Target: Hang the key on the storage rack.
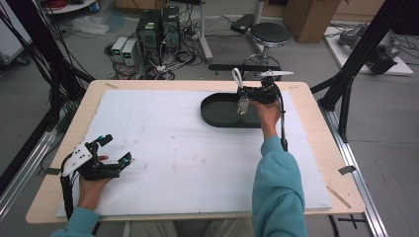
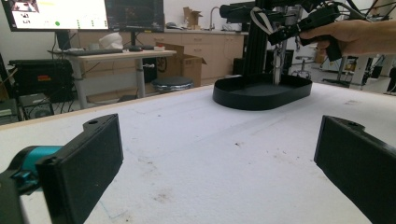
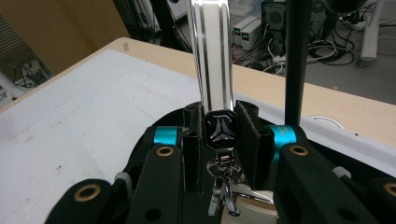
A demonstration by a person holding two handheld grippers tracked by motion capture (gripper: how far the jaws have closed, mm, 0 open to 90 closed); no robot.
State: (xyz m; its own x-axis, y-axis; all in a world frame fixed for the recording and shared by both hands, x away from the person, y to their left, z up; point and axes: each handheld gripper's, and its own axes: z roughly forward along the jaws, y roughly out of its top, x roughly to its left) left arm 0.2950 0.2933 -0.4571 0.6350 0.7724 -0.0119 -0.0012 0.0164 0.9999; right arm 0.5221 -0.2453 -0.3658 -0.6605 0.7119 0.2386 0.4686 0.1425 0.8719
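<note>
My right gripper [image 1: 245, 94] hovers over the far side of a black oval tray [image 1: 217, 111]. In the right gripper view its jaws [image 3: 219, 116] are shut on a keychain [image 3: 219, 130]: a shiny strap sticks out beyond the jaws, with a black emblem and a metal clasp nearer the camera. From above, the strap loops up over the gripper and the clasp [image 1: 242, 104] dangles above the tray. My left gripper [image 1: 117, 148] rests open on the white mat at the front left, with nothing between its jaws [image 2: 219, 154]. In its view, the tray [image 2: 261, 93] and the right gripper [image 2: 285, 30] lie ahead.
A white foam mat [image 1: 173, 148] covers most of the wooden table [image 1: 306, 94]. Black frame posts [image 1: 356, 54] stand off the table's right and left edges. A stool [image 1: 270, 34], computers and cables lie on the floor behind the far edge.
</note>
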